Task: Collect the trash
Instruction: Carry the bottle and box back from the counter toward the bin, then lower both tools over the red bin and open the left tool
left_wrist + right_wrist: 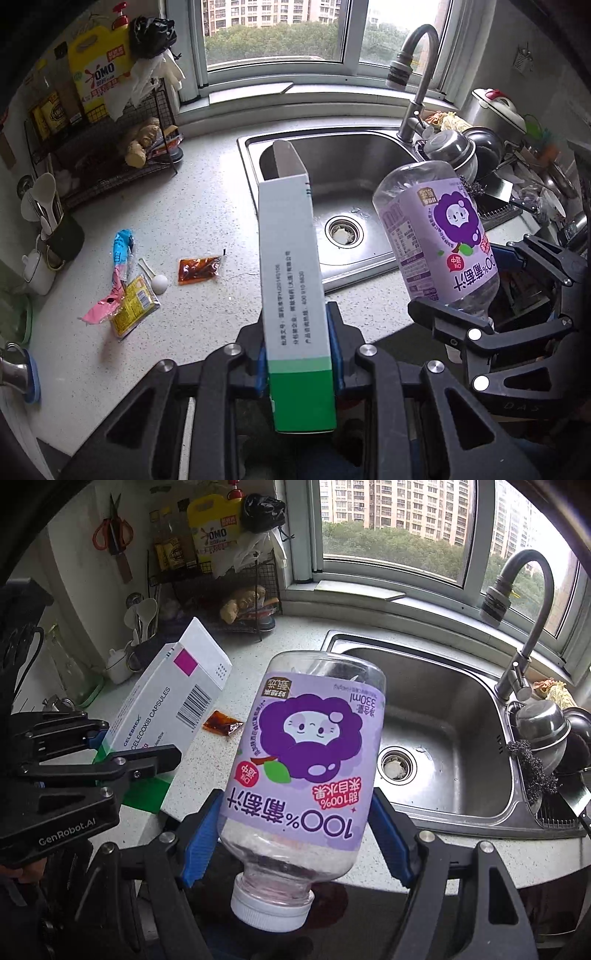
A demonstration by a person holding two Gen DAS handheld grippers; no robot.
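We hold medicine box [295, 280] in left tongs [299, 354], nearly closed, light, crushable. Right tongs [295, 834], wide, grip empty slippery bottle [303, 768] mid-body. Sauce packet [198, 269] at 9 o'clock on table [207, 206].

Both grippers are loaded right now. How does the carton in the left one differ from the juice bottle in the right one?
The carton is a flat white and green cardboard box with its end flap open; the juice bottle is round clear plastic with a purple label, white cap on. The left gripper pinches the carton narrowly; the right gripper spans the bottle widely. The bottle is held cap-down. Both are lifted off the counter.
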